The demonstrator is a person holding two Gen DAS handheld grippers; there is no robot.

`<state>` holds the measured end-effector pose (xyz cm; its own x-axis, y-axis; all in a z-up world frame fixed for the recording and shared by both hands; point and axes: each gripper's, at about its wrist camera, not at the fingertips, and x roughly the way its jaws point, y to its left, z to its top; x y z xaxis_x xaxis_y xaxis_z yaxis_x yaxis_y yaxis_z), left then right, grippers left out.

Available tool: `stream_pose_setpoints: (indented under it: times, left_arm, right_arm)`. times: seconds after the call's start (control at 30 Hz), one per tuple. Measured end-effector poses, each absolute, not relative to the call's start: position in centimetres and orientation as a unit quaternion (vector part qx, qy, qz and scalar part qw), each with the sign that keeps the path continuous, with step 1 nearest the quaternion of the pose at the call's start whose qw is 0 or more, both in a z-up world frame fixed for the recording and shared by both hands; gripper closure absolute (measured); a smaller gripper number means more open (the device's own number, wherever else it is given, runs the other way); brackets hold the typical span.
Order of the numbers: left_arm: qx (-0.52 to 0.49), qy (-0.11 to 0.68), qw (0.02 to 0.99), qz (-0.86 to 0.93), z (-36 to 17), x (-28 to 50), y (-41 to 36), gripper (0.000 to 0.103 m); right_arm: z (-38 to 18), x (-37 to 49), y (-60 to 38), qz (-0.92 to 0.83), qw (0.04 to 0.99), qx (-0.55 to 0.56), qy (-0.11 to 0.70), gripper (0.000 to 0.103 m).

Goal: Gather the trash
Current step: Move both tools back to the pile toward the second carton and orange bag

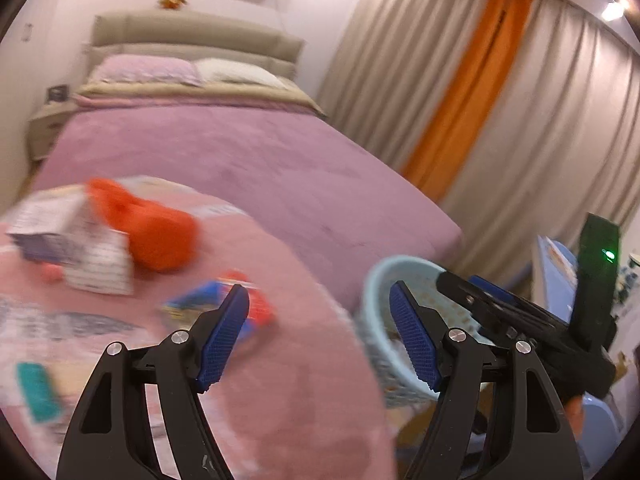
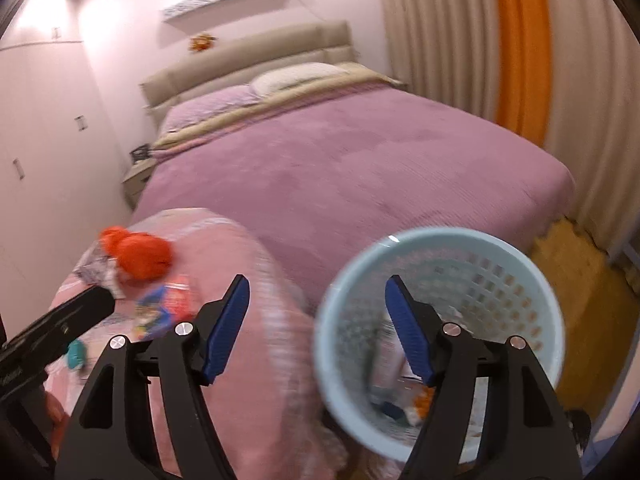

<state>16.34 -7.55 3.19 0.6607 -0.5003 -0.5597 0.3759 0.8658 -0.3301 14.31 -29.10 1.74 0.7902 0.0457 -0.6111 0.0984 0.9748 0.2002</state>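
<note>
Bedroom scene: a bed under a mauve cover fills the background, with grey and orange curtains to its right. Nearer, a rounded surface draped in a pink cloth carries the scattered litter; both views are motion-blurred.

Left gripper: jaws apart, blue pads facing each other, nothing between them. Ahead and to its left lie an orange crumpled item, a white printed box touching it, and a blue-and-red wrapper just beyond the left pad. A teal object lies far left, close to the gripper body. A pale blue basket stands beside the pink surface, behind the right finger.

Right gripper: jaws likewise apart and empty. Its right finger overlaps the basket, which stands on the floor below and to the right, and holds several pieces of trash at its bottom. The orange item and wrapper lie to its upper left.
</note>
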Motion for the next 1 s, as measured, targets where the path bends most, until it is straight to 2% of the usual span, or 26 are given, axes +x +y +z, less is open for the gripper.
stream_pose_setpoints:
  times: [0.23,0.4,0.57,0.63,0.83,1.0]
  left_arm:
    - [-0.091,0.306,0.937,-0.140,4.8,16.9,-0.5,0.032]
    - [-0.093,0.329,0.936,-0.086,4.0,19.6,3.8,0.032]
    - [-0.057,0.369,0.927,-0.046,2.3,23.0,4.8,0.032]
    - [-0.062,0.383,0.921,-0.037,1.7,24.0,5.4,0.032]
    - [-0.055,0.386,0.920,-0.032,0.9,25.0,5.6,0.034]
    - [-0.065,0.387,0.919,-0.032,0.4,25.2,6.0,0.050]
  right_arm:
    - [1.1,15.8,-20.8,0.025,0.947,0.060,0.314,0.035]
    - [-0.8,17.6,-16.7,0.049,0.942,0.048,0.330,0.035]
    - [-2.4,19.3,-15.4,0.048,0.934,0.056,0.349,0.034]
    - [-3.3,19.6,-15.2,0.042,0.932,0.060,0.355,0.029]
    - [-3.9,19.8,-14.2,0.048,0.932,0.042,0.357,0.029]
    - [-3.9,19.6,-13.8,0.054,0.933,0.034,0.355,0.029]
